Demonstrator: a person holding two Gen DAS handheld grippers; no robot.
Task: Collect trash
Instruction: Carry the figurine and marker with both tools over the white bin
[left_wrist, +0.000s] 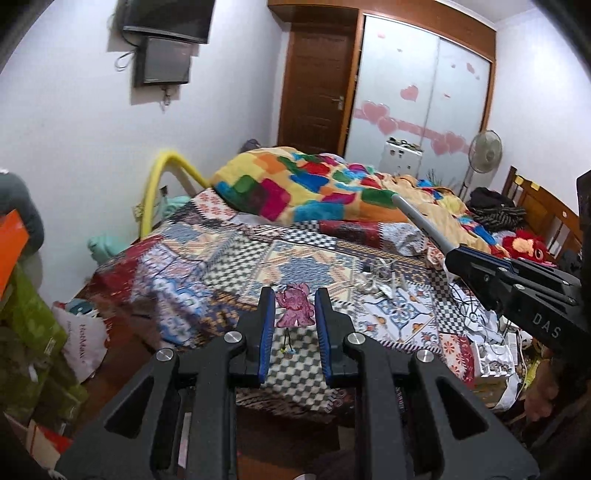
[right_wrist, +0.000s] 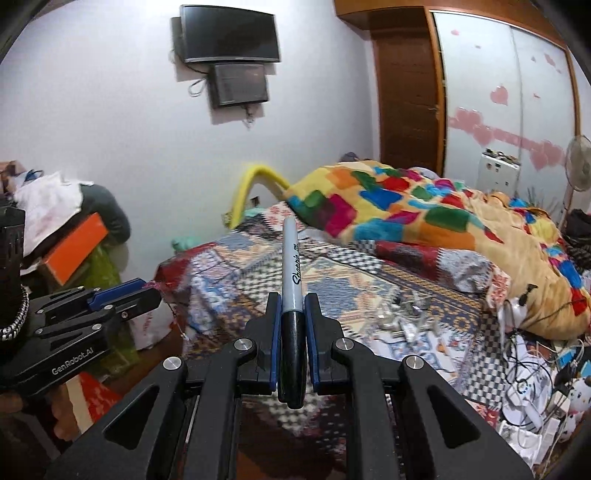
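Observation:
My left gripper (left_wrist: 293, 295) is shut on a small pink elephant-shaped charm (left_wrist: 293, 308); its thin string with beads hangs down below the jaws. In the right wrist view this gripper (right_wrist: 147, 290) shows at the left with the pink charm (right_wrist: 155, 284) at its tip. My right gripper (right_wrist: 291, 299) is shut on a grey Sharpie marker (right_wrist: 290, 258), black cap toward the camera, barrel pointing forward over the bed. In the left wrist view the right gripper (left_wrist: 448, 258) and the marker (left_wrist: 417, 218) come in from the right. Small clear scraps of litter (left_wrist: 376, 280) (right_wrist: 402, 317) lie on the bedcover ahead.
A bed with a patchwork cover (left_wrist: 221, 266) fills the middle, with a colourful blanket (left_wrist: 295, 184) heaped at its far end. A white plastic bag (left_wrist: 83, 339) and green boxes (left_wrist: 29, 332) stand on the floor at left. Cables and chargers (right_wrist: 528, 373) clutter the bed's right side.

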